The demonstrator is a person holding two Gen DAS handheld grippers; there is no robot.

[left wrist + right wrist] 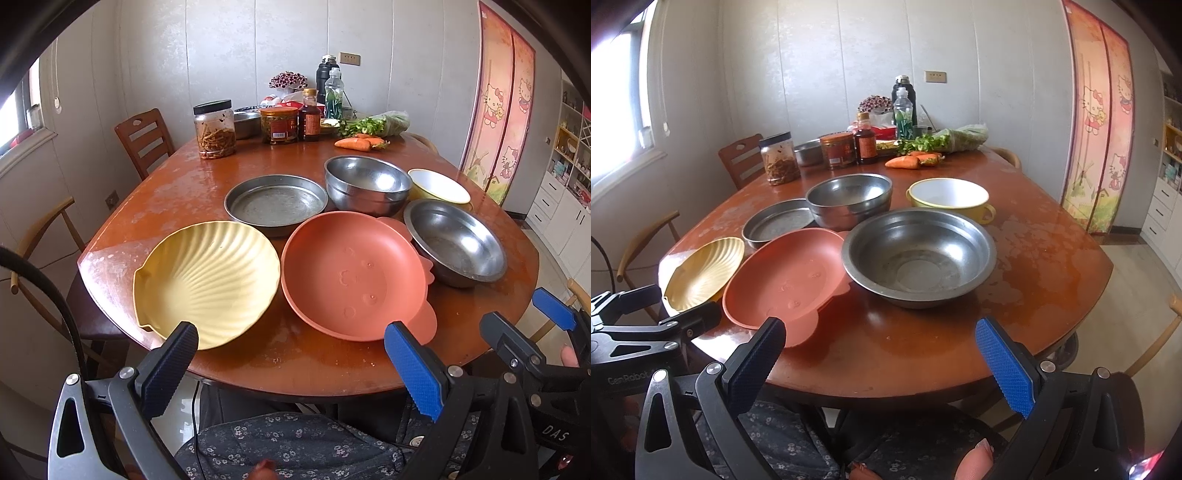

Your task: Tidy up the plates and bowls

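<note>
left wrist view first: the left gripper (291, 363) has its jaws spread wide with nothing between them, held low at the near edge of the brown table (288, 363). right wrist view: the right gripper (881, 363) is wide apart too and holds nothing. just past the left gripper sit a yellow shell plate (207, 282) and an orange plate (351, 275), side by side. a wide metal bowl (918, 256) is beside the orange plate. behind them are a flat metal pan (275, 203), stacked metal bowls (367, 188) and a yellow cup bowl (949, 197). far back are carrots (356, 142) and jars (214, 129).
</note>
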